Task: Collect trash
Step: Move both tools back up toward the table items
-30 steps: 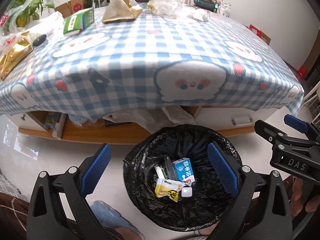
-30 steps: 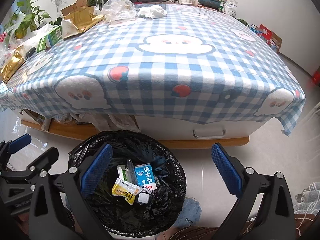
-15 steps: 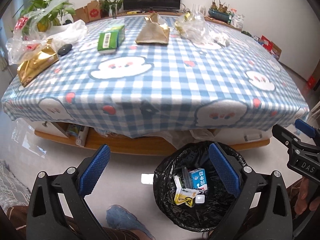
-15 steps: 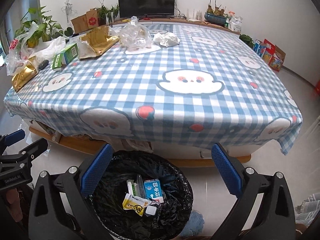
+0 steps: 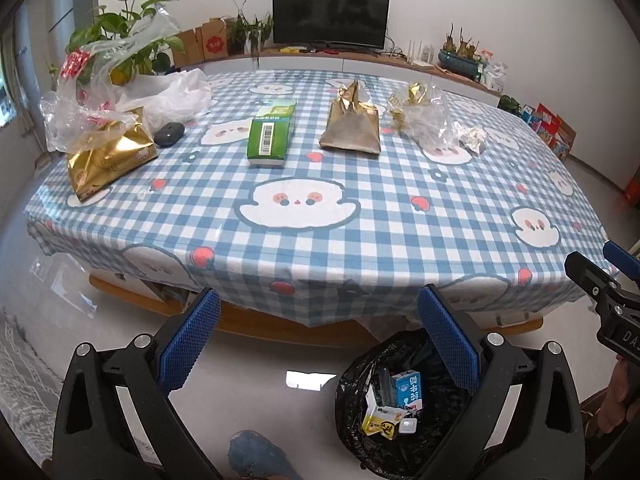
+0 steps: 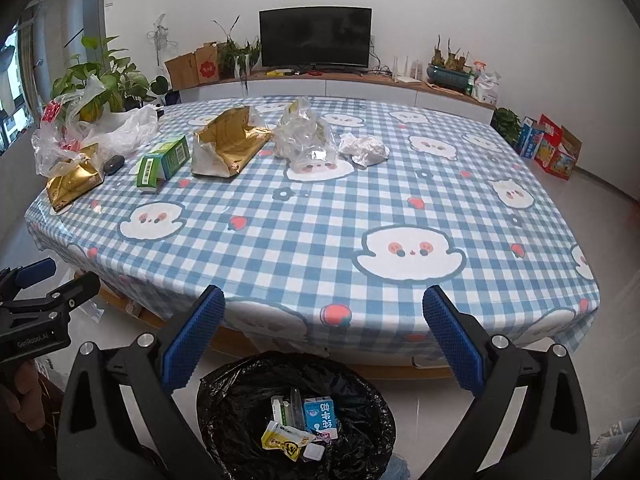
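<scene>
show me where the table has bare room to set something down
Free: the whole near half of the tablecloth, up to its front edge, and the right side. Crowded: the far-left row, gold bag, green box, opened gold pouch, clear plastic, crumpled tissue.

Bright, even daylight in both fisheye views; sharp focus throughout.

Straight lines bow strongly toward black rounded corners. The glossy pale tiled floor [image 5: 304, 378] mirrors a white window patch, the crumpled gold foil bag [image 5: 108, 158] glints, and soft shadow lies under the blue-checked cloth-covered counter [image 6: 320, 216].

Near half of tablecloth [image 6: 360, 216] bare; trash along far-left edge.
</scene>
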Tool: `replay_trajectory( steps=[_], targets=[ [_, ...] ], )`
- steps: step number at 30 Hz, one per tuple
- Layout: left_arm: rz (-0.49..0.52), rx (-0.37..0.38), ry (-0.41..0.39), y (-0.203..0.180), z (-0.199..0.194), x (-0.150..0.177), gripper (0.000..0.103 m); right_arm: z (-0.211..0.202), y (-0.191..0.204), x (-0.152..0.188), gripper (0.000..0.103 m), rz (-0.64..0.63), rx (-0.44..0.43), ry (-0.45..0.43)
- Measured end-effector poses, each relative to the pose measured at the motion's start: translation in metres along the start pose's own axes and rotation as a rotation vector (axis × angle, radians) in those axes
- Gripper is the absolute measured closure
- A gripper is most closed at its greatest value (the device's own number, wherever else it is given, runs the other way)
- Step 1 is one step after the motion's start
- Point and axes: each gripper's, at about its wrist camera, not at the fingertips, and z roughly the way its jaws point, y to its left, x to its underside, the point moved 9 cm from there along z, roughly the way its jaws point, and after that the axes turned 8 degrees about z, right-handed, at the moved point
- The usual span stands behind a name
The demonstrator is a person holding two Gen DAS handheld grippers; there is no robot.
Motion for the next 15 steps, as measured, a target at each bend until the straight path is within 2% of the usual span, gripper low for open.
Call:
replay_trajectory(
  steps=[8, 15],
  targets=[
    [-0.010, -0.024, -0.025, 0.018, 0.006, -0.033, 0.006, 0.000, 0.011, -0.037, 0.008, -0.001, -0.028, -0.050],
    [-0.006, -0.032, -0.026, 0.027, 0.018, -0.058, 0.007, 0.012, 0.011, -0.062, 0.008, 0.023, -0.036, -0.052]
  ],
)
